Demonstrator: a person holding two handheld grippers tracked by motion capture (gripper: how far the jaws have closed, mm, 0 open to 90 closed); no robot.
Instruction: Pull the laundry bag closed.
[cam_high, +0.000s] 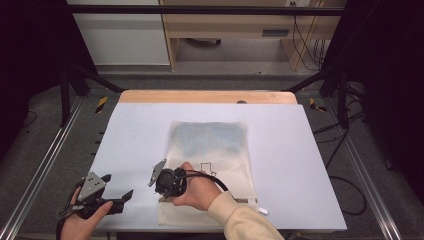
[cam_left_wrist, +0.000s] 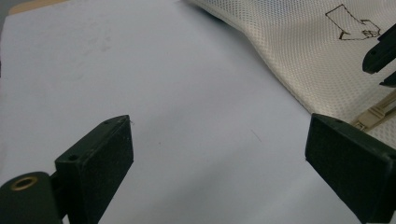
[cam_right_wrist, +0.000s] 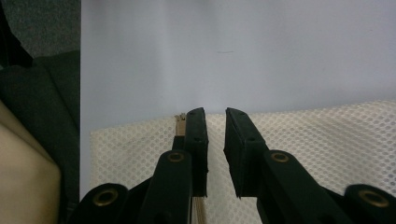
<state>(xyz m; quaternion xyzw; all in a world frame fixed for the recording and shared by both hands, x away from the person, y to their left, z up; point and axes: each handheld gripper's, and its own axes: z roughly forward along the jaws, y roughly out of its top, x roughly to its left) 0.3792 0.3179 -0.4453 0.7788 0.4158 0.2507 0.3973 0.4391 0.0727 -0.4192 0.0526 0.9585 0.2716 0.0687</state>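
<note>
A cream mesh bag (cam_high: 220, 155) lies flat in the middle of the white table (cam_high: 300, 150), with something bluish inside its far half and a black outline print (cam_left_wrist: 350, 23). Its zipper (cam_right_wrist: 179, 122) runs along the near edge. My right gripper (cam_right_wrist: 215, 114) hovers low over the bag's near left corner (cam_high: 162, 192), jaws open by a narrow gap with nothing seen between them; the zipper end lies just beside its left pad (cam_right_wrist: 196, 135). My left gripper (cam_high: 118, 186) stands wide open over bare table left of the bag (cam_left_wrist: 299, 46), holding nothing (cam_left_wrist: 219, 140).
A wooden strip (cam_high: 207, 96) borders the table's far edge. Metal rails (cam_high: 45, 165) run along both sides over grey floor. A wooden cabinet (cam_high: 225, 25) and cables stand beyond. The right gripper's tips (cam_left_wrist: 380, 60) show at the left gripper view's right edge.
</note>
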